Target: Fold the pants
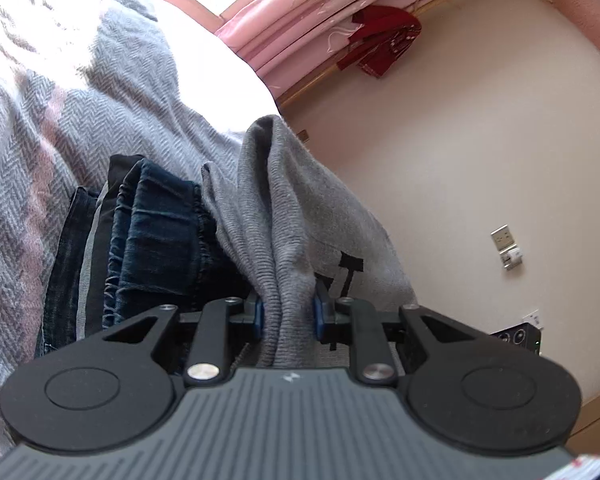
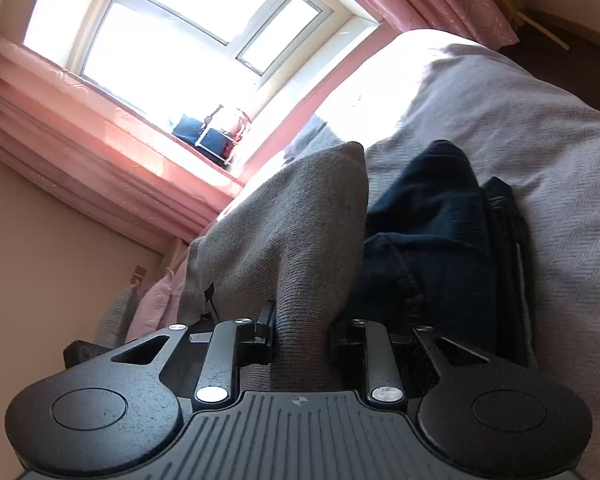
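Observation:
Grey knit pants (image 1: 296, 208) with a black printed mark hang in a fold straight ahead in the left wrist view. My left gripper (image 1: 289, 314) is shut on a ribbed grey edge of them, blue pads pressed to both sides. In the right wrist view the same grey pants (image 2: 288, 232) rise as a peaked fold, and my right gripper (image 2: 302, 330) is shut on another bunch of that cloth. Both grippers hold the garment up beside a stack of folded dark jeans (image 1: 152, 232), also seen as the jeans stack (image 2: 428, 240).
A grey herringbone bedspread (image 1: 40, 128) covers the bed (image 2: 520, 128) under the stack. Pink curtains (image 1: 300, 20) and a cream wall (image 1: 480, 140) with sockets lie behind. A bright window (image 2: 188, 28) has bags on its sill. A pillow (image 2: 156, 304) lies low on the left.

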The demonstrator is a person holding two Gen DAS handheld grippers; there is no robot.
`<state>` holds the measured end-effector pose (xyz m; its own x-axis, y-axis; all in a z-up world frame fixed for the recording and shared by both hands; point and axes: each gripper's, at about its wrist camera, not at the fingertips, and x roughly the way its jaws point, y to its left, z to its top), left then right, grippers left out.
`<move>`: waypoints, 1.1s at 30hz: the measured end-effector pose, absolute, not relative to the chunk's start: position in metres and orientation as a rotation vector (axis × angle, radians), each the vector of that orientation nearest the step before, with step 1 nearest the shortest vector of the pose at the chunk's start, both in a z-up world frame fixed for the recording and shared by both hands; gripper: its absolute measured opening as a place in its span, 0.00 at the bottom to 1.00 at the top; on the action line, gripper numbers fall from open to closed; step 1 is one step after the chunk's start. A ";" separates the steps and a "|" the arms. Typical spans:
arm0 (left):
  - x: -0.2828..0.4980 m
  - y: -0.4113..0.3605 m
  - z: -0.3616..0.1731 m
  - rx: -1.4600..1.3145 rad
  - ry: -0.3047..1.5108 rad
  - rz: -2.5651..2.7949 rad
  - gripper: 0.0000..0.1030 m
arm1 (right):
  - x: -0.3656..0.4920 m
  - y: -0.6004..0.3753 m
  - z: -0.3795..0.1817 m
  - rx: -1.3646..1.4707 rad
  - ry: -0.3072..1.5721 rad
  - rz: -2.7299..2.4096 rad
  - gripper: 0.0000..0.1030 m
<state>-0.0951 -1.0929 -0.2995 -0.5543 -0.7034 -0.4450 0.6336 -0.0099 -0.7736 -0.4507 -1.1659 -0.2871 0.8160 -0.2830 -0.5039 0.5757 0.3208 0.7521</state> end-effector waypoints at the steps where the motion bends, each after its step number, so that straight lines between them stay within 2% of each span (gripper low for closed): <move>1: -0.095 -1.095 -0.309 -0.074 1.271 -1.733 0.19 | -0.453 -1.170 -0.296 1.104 0.326 -0.601 0.23; 3: -0.089 -1.096 -0.317 -0.077 1.285 -1.716 0.24 | -0.457 -1.166 -0.299 1.063 0.328 -0.634 0.30; 5: -0.081 -1.089 -0.303 -0.047 1.240 -1.724 0.24 | -0.459 -1.159 -0.284 1.008 0.346 -0.693 0.38; 10: -0.083 -1.059 -0.246 0.060 0.999 -1.695 0.21 | -0.463 -1.104 -0.230 0.671 0.349 -0.934 0.38; 13: -0.122 -1.061 -0.224 0.189 0.825 -1.740 0.19 | -0.430 -1.094 -0.225 0.515 0.391 -0.952 0.37; 14: -0.136 -1.067 -0.224 0.253 0.796 -1.735 0.15 | -0.416 -1.097 -0.229 0.473 0.430 -0.963 0.36; 18: -0.153 -1.096 -0.261 0.410 0.858 -1.594 0.07 | -0.379 -1.120 -0.266 0.422 0.576 -1.000 0.33; 19: -0.151 -1.098 -0.265 0.407 0.884 -1.576 0.07 | -0.376 -1.124 -0.270 0.414 0.591 -1.002 0.33; 22: -0.152 -1.088 -0.245 0.414 0.897 -1.546 0.07 | -0.384 -1.118 -0.251 0.484 0.573 -1.012 0.33; 24: -0.159 -1.073 -0.223 0.449 0.868 -1.527 0.21 | -0.399 -1.101 -0.233 0.527 0.530 -1.012 0.33; 28: -0.179 -1.023 -0.167 0.501 0.803 -1.482 0.41 | -0.428 -1.042 -0.189 0.619 0.484 -0.979 0.36; 30: -0.191 -0.988 -0.142 0.529 0.772 -1.462 0.60 | -0.442 -1.004 -0.167 0.623 0.466 -0.985 0.44; 33: -0.206 -0.937 -0.117 0.567 0.780 -1.438 0.76 | -0.460 -0.950 -0.143 0.648 0.450 -0.988 0.53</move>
<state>-0.2061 -0.9367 -0.1167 -0.0351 -0.6491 -0.7599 0.9910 0.0757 -0.1105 -0.4601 -0.9503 -0.1429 0.4848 -0.6179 -0.6191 0.8726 0.3900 0.2941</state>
